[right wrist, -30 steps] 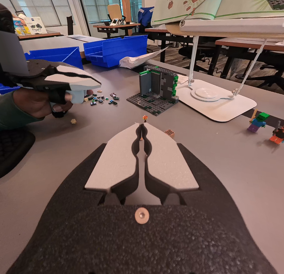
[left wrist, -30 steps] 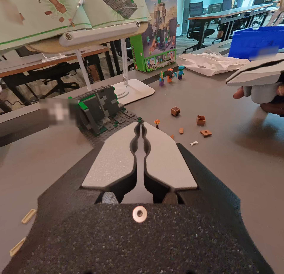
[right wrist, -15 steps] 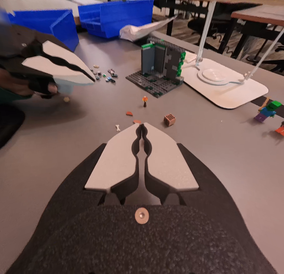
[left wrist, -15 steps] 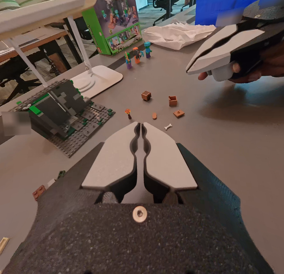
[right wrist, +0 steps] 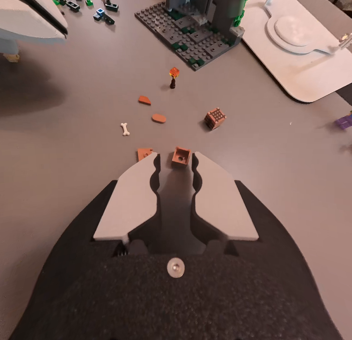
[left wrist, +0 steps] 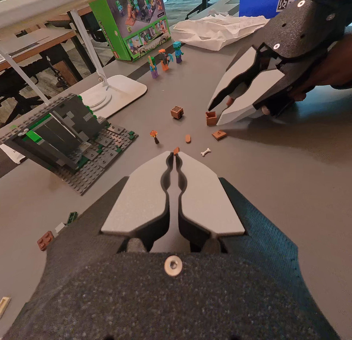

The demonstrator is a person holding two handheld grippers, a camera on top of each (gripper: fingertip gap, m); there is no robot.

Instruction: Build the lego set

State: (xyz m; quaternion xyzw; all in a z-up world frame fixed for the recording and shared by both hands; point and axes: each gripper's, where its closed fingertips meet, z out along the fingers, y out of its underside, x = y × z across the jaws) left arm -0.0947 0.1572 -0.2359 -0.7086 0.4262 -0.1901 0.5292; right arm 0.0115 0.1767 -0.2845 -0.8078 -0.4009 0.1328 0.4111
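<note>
Right gripper [right wrist: 175, 155] hangs low over the grey table [right wrist: 266, 178] with its jaws spread, and the small brown open-topped box [right wrist: 180, 157] sits on the table in the gap between the fingertips, not yet touched by either in the right wrist view; in the left wrist view one fingertip seems to rest against the box's side. Left gripper [left wrist: 173, 153] is pressed together with nothing between its fingers, its tips hovering just short of a small reddish-brown slope tile [left wrist: 176, 150]. Largest on the table is the white lamp base [right wrist: 297, 50], and touching its near edge stands the partly built dark grey model [right wrist: 200, 23], a studded baseplate with grey walls and green pieces. Behind it in the left wrist view stands the green set box [left wrist: 137, 21], with crumpled white paper [left wrist: 215, 31] beside it and three minifigures [left wrist: 165, 61] in a row just in front. Well apart from the model lies a scatter of loose dark, blue and green pieces [right wrist: 85, 4]. Nearer the grippers come the brown grid-topped cube [right wrist: 215, 118], the brown square plate [right wrist: 143, 153] partly under the right gripper's left finger, the rounded brown tile [right wrist: 159, 118], the upright torch [right wrist: 173, 77] with its orange flame, and the white bone [right wrist: 125, 129].
</note>
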